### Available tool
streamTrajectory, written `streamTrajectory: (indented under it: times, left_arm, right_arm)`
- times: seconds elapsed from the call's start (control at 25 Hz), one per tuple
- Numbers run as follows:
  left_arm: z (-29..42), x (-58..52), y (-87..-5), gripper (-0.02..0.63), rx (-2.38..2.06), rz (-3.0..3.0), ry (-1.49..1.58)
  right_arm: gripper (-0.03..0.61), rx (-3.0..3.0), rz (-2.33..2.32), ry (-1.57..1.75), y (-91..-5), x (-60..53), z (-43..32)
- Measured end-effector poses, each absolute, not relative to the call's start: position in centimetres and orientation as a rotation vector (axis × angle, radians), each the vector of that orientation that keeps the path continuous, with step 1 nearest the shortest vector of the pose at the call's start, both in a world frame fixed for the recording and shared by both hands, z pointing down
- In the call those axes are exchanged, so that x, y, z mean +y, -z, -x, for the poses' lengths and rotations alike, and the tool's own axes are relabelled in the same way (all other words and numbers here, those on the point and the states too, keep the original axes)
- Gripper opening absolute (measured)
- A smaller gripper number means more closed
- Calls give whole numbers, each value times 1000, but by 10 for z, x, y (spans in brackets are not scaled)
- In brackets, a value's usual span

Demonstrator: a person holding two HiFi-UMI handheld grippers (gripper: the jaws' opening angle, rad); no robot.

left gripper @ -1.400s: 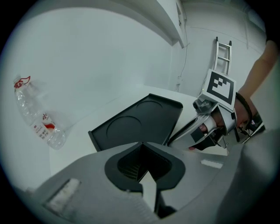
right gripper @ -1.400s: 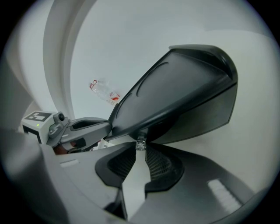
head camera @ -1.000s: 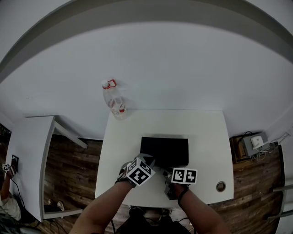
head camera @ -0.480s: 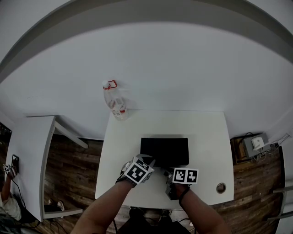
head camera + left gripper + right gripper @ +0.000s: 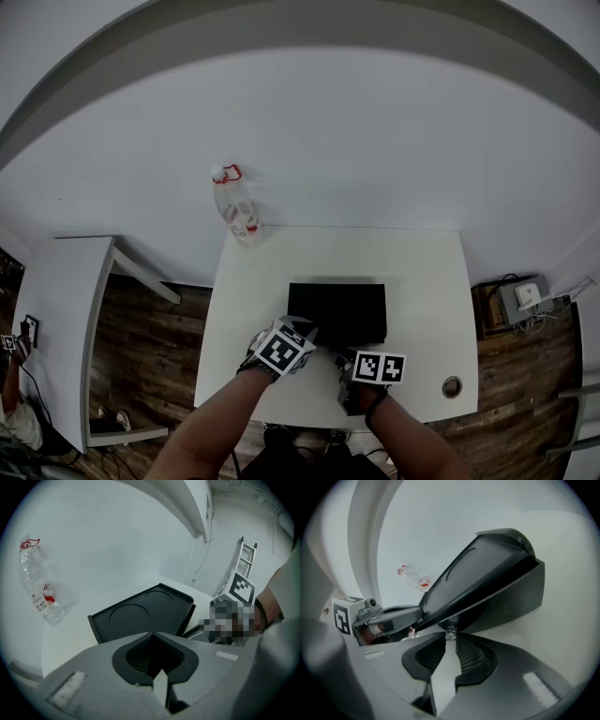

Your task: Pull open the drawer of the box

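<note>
Two grippers work at the black box, which sits in the middle of the white table. Our right gripper is pinched shut on the small clear drawer knob at the box's 6 o'clock face. Our left gripper is closed on nothing, near the 7 o'clock corner. We judge that the tiny knob may slip out, or the unbraced box may slide toward us with the pull.
</note>
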State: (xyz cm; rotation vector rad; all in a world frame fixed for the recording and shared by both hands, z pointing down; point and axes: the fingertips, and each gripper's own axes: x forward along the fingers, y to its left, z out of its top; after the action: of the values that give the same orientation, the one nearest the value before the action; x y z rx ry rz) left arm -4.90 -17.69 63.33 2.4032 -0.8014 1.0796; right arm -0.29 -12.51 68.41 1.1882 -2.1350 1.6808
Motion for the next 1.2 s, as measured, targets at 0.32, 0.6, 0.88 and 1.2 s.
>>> streamTrajectory:
  times: [0.32, 0.6, 0.88, 1.2]
  left_arm:
    - [48, -177, -634, 8, -755, -2367, -1070]
    - [50, -178, -633, 7, -698, -2332, -1065]
    - [49, -178, -633, 6, -695, -2339, -1064]
    - [48, -178, -633, 7, -700, -2342, -1064]
  right_arm:
    - [71, -2141, -1177, -1687, -685, -114, 2]
    - [71, -2139, -1163, -1693, -682, -103, 4]
    - [71, -2134, -1157, -1703, -681, -89, 4]
    - [71, -2133, -1160, -1721, -681, -73, 3]
